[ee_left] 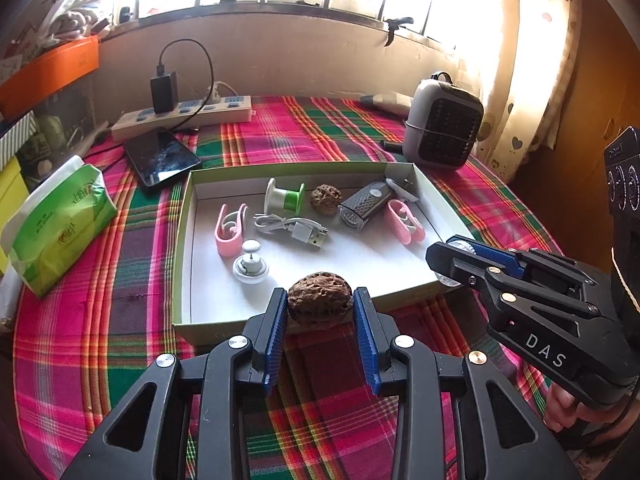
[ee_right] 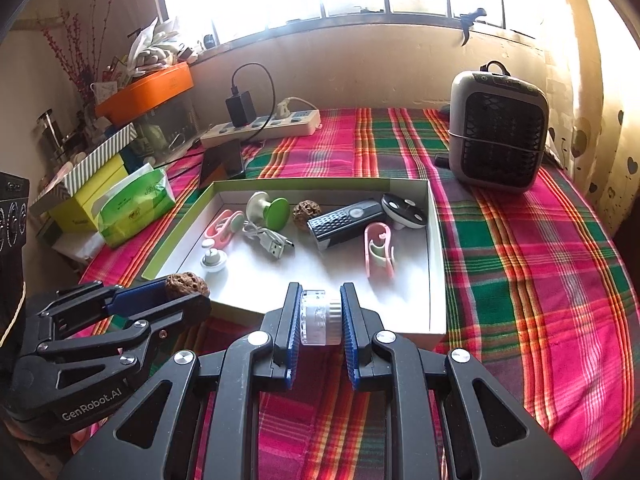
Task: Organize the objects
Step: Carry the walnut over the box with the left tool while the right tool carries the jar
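Walnuts are turning up twice here: one brown, wrinkled walnut (ee_left: 320, 298) is sitting clamped between the blue ribbed pads of the left gripper (ee_left: 320, 312), and a second brown walnut (ee_left: 326, 199) is lying inside the shallow white cardboard box with the green rim (ee_left: 182, 216). The right gripper (ee_right: 320, 316) is clenching a small clear plastic cylinder with a white ribbed cap (ee_right: 320, 316), its long axis running crosswise from pad to pad. Both held things are hovering over the near edge of the box, above the plaid red, pink and green tablecloth (ee_right: 520, 280), with the walnut toward the near left corner and the cylinder toward the near right one.

Box floor is lying forward and below both pairs of tongs, so each load is appearing to need only a short move ahead and down. Open white floor is showing just past the near wall; farther in are lying a pink plastic clip (ee_left: 230, 230), a white USB cable (ee_left: 292, 228), a green and white spool (ee_left: 285, 199), a black grated torch-like gadget (ee_left: 364, 205) and a small white round button-like piece (ee_left: 250, 266). The left hand is the nearer one to that white piece, the right hand to a second pink clip (ee_right: 379, 250), so each drop is best aiming at the bare patch between them.
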`<state>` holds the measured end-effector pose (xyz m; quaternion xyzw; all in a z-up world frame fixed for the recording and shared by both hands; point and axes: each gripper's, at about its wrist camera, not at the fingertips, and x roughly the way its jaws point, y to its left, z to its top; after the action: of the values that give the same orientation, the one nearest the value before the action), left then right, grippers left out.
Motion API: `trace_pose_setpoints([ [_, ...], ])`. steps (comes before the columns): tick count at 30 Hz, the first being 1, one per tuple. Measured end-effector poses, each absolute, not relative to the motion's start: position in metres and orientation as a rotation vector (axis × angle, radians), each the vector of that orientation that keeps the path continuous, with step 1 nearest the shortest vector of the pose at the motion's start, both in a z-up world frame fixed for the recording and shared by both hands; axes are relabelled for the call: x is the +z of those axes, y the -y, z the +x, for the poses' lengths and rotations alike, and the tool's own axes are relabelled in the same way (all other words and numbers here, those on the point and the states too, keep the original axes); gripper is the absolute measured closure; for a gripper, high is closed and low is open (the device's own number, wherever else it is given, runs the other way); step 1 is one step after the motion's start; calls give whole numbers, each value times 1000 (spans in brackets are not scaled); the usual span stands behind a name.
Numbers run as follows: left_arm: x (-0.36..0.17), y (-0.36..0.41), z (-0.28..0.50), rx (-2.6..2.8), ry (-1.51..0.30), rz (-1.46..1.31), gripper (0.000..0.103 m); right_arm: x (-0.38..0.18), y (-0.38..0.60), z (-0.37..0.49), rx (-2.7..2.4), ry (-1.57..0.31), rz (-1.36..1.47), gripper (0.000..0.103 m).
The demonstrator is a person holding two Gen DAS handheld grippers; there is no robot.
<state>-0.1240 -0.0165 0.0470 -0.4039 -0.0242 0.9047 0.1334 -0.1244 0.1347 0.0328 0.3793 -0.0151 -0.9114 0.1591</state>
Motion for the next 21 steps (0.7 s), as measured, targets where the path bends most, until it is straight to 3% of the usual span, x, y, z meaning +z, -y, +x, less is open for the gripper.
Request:
trace_pose_setpoints([
  [21, 38, 14, -162, 2624, 65, -1197, 72, 25, -134, -161, -2581, 30, 1115, 83],
])
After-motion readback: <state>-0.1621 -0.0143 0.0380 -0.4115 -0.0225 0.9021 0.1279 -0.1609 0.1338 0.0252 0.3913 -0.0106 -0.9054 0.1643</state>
